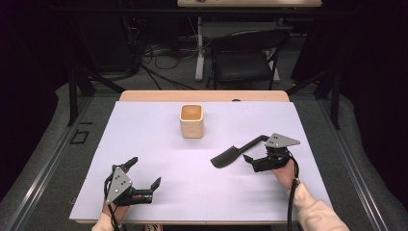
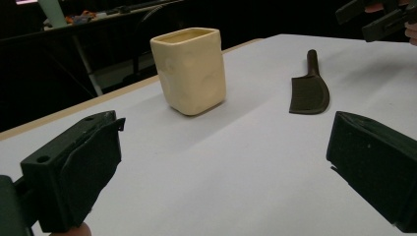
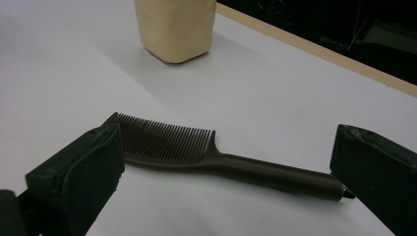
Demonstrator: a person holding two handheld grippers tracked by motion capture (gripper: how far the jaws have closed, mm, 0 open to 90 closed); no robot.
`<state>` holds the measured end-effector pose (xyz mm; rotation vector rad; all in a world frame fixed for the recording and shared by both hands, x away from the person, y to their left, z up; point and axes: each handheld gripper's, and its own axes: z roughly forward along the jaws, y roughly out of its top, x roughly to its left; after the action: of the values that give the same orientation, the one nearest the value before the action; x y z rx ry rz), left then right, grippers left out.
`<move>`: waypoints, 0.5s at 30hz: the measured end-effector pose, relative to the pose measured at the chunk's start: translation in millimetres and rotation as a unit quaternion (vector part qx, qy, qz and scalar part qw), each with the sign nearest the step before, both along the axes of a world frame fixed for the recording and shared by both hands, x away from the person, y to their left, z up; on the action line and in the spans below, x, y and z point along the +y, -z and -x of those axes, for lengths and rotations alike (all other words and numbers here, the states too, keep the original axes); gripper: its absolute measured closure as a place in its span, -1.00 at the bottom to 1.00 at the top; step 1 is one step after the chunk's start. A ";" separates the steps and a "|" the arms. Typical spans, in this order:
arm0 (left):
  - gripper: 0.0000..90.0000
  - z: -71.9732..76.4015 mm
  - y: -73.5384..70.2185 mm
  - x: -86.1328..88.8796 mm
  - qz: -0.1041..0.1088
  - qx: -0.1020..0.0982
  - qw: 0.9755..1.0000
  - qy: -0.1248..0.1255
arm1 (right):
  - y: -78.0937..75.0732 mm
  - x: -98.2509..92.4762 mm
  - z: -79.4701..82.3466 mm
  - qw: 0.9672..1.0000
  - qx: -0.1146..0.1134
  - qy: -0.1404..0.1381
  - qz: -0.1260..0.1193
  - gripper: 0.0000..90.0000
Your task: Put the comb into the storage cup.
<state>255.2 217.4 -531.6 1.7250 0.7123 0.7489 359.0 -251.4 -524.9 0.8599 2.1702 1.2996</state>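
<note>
While the right gripper (image 3: 226, 167) held its jaws wide open on both sides of the comb (image 3: 196, 152), nothing was held yet. The comb lay flat on the white table (image 1: 159, 144), near the yellow cup (image 1: 191, 121) but not touching it. Because the comb was thin and flat, the jaws could slide over it or push it away. A tipped comb might miss the cup. The left gripper (image 1: 144, 180) was open too, well apart from both.

Left gripper (image 1: 146, 174) low at near-left, jaws spread wide; right gripper (image 1: 252, 155) at right, jaws wide apart
</note>
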 end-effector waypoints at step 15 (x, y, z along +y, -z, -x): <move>-1.00 -1.8 0.7 0.0 -0.001 0.002 1.000 0.003 | 3.1 1.3 -18.7 1.000 0.006 0.007 -0.004 -1.00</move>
<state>256.9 217.5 -532.4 1.7298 0.7091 0.7419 377.7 -250.1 -528.0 0.8858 2.1656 1.2999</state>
